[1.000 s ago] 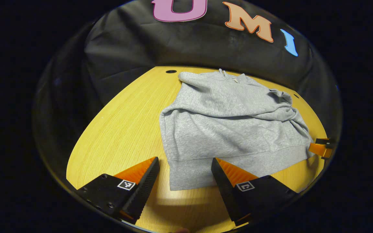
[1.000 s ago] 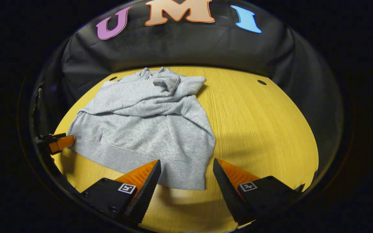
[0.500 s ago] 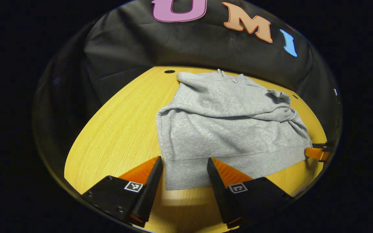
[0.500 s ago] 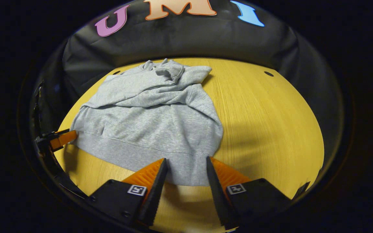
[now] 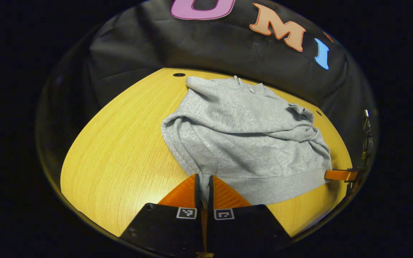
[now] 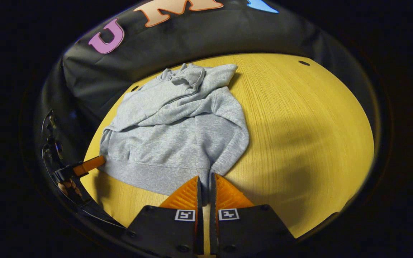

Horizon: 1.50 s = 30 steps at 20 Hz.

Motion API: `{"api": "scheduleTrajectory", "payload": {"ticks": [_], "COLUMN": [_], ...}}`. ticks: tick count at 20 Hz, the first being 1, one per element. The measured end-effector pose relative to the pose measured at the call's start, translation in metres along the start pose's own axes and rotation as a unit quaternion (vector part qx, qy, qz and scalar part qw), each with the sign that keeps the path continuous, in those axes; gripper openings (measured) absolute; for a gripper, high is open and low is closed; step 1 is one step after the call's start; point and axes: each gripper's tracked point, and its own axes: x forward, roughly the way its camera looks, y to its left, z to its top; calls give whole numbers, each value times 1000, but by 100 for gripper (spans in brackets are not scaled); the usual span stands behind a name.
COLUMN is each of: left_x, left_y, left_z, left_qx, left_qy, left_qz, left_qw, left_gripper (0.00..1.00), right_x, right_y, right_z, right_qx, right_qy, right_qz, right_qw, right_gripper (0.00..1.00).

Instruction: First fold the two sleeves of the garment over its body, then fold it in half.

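On the table [image 5: 120,143] your left gripper [image 5: 203,181] and right gripper [image 6: 203,182] each pinch the hoodie [image 5: 242,143] hem corners (soft, floppy cloth), so lift evenly.

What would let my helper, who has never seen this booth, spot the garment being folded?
Find the yellow wooden table against the black cloth wall. On it lies a grey sweatshirt, sleeves already folded across its body, ribbed hem nearest the cameras. It is the table's one soft thing, its hem corners pinched by the left gripper and right gripper.
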Motion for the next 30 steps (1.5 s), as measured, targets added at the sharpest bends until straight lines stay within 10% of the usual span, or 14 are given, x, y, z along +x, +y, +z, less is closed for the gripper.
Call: {"api": "scheduleTrajectory", "payload": {"ticks": [15,30], "left_x": [-9,-30], "left_y": [-1,-21], "left_z": [-4,90], "left_qx": [36,-25], "left_qy": [70,4], "left_qz": [-12,-45], "left_qw": [997,999], "left_gripper": [0,0], "right_x": [-14,-51], "right_y": [4,41], "right_z": [2,105], "right_qx": [-13,127], "right_qy": [56,-7], "right_qz": [16,111], "right_qw": [998,986], "right_gripper": [9,8]}}
